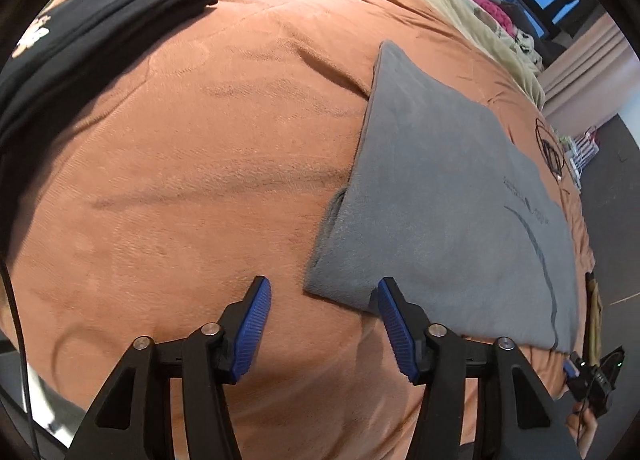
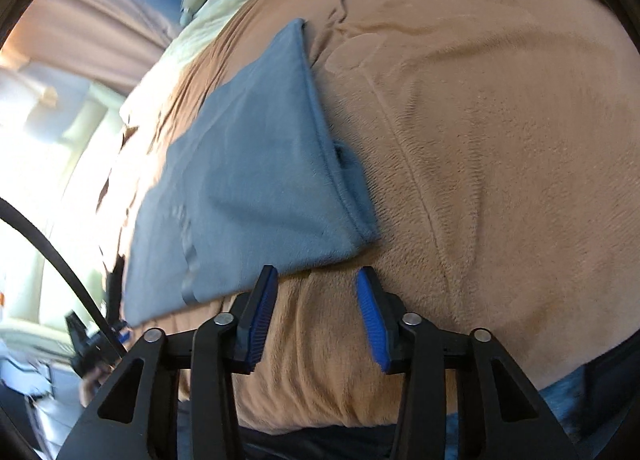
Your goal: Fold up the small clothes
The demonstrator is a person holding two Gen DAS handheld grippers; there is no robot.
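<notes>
On the orange blanket (image 1: 180, 180), the folded grey garment (image 1: 440, 200) lies lengthwise away.

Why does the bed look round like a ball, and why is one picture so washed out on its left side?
Left wrist view: the fisheye lens bulges the orange blanket and darkens the corners; the grey garment looks sharp. Right wrist view: the same bulge, but bright light burns out the left edge, and the grey garment is softly smeared.

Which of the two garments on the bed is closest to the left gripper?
The grey garment; its corner lies by the left gripper. The black garment sits far off.
</notes>
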